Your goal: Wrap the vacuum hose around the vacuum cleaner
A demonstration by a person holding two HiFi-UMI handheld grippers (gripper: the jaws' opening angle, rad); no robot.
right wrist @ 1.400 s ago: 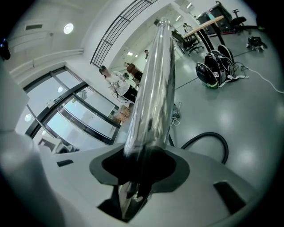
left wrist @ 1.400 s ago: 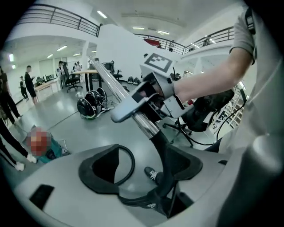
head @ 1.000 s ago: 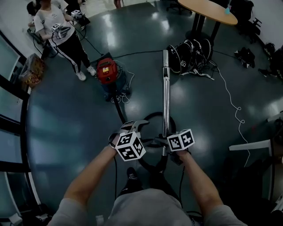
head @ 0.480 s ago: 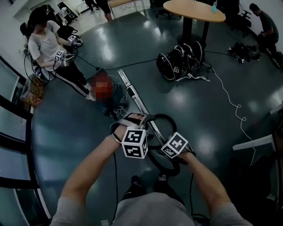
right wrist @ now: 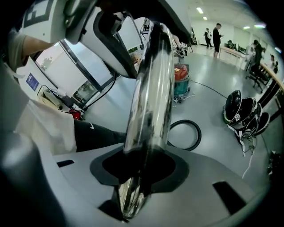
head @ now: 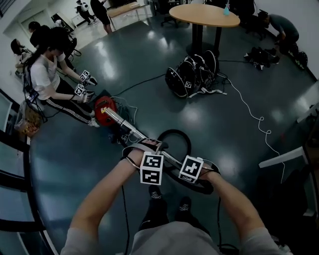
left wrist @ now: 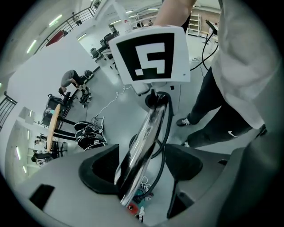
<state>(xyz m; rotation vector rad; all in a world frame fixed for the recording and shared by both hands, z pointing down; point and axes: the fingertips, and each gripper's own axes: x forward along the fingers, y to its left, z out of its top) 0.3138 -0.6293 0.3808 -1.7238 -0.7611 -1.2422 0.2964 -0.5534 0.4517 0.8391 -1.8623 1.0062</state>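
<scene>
A long chrome wand [head: 128, 128] slants from the red vacuum cleaner [head: 103, 108] on the floor down to my hands. The black hose [head: 185, 141] loops on the floor below it. My left gripper [head: 148, 145] straddles the wand's middle. In the left gripper view the wand [left wrist: 146, 142] leans on one pad and a gap shows at the other, so the left gripper [left wrist: 142, 173] is open. My right gripper [head: 195, 175] holds the near end. There the right gripper [right wrist: 142, 177] is shut on the wand [right wrist: 151, 88], with the hose [right wrist: 195, 133] and the vacuum cleaner [right wrist: 181, 80] beyond.
A person [head: 47, 82] crouches beside the vacuum at the left, holding marked grippers. Black bags [head: 192, 74] lie under a round wooden table [head: 202, 15] farther off. A white cable [head: 254, 114] trails across the floor at the right, near a white furniture edge [head: 281, 157].
The wand has swung from pointing straight away to slanting left toward the red vacuum. Both grippers turned with it and came closer together.
</scene>
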